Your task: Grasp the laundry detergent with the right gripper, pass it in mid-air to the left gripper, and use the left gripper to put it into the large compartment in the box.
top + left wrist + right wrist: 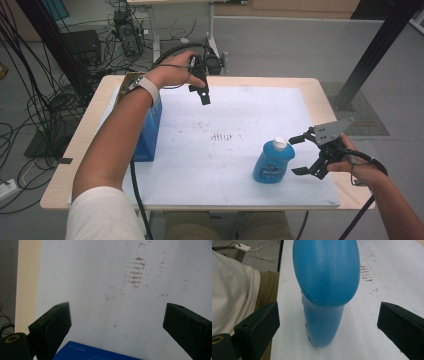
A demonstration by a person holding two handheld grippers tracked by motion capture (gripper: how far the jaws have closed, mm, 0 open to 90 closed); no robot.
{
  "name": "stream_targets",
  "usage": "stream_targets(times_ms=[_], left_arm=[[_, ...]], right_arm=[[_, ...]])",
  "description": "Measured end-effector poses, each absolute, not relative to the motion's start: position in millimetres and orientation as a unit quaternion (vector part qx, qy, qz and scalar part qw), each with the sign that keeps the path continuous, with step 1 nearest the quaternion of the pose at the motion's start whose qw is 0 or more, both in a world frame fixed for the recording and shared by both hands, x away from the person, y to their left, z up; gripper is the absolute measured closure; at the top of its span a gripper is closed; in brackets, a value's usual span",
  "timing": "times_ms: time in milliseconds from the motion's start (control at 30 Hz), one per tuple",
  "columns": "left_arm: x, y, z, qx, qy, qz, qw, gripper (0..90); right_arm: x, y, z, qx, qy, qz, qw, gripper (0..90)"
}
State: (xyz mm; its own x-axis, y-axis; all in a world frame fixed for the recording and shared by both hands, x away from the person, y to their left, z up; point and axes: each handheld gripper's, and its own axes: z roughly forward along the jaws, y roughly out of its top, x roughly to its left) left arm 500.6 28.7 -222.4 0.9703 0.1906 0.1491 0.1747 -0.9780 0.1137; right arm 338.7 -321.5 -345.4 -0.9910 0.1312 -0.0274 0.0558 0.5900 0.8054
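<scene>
L gripper (201, 89) is held above the desk's far edge, left of centre, jaws spread wide w/ nothing between them; in the left gripper view a blue box (87, 352) is cut off at the bottom. That box (148, 131) stands near the desk's (200, 195) left edge, partly hidden by the forearm. R gripper (302, 155) sits near the right edge, jaws released and apart, just beside the blue bottle (271, 161), not touching. Bottle stands upright towards the near right corner, long axis vertical, white cap (280, 143) up. Its label has writing, prob. a brand, too small to read. Brown marks (222, 136) stain mid-desk.
</scene>
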Motion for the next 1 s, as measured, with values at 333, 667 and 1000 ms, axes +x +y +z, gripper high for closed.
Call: stream_targets(times_ms=[333, 667, 1000], left_arm=[[500.0, 27.1, -222.4, 0.991, 0.091, 0.08, 0.05, 8.6], [500.3, 26.1, -223.4, 0.991, 0.091, 0.08, 0.048, 8.6], [499.8, 25.1, -224.5, 0.991, 0.091, 0.078, 0.05, 8.6]], right_arm=[[337.5, -324.3, -349.6, 0.063, 0.879, 0.469, 0.048, 3.5], [337.5, -325.0, -351.3, 0.063, 0.879, 0.471, 0.048, 3.5], [338.2, -324.9, -354.1, 0.064, 0.88, 0.468, 0.045, 3.6]])
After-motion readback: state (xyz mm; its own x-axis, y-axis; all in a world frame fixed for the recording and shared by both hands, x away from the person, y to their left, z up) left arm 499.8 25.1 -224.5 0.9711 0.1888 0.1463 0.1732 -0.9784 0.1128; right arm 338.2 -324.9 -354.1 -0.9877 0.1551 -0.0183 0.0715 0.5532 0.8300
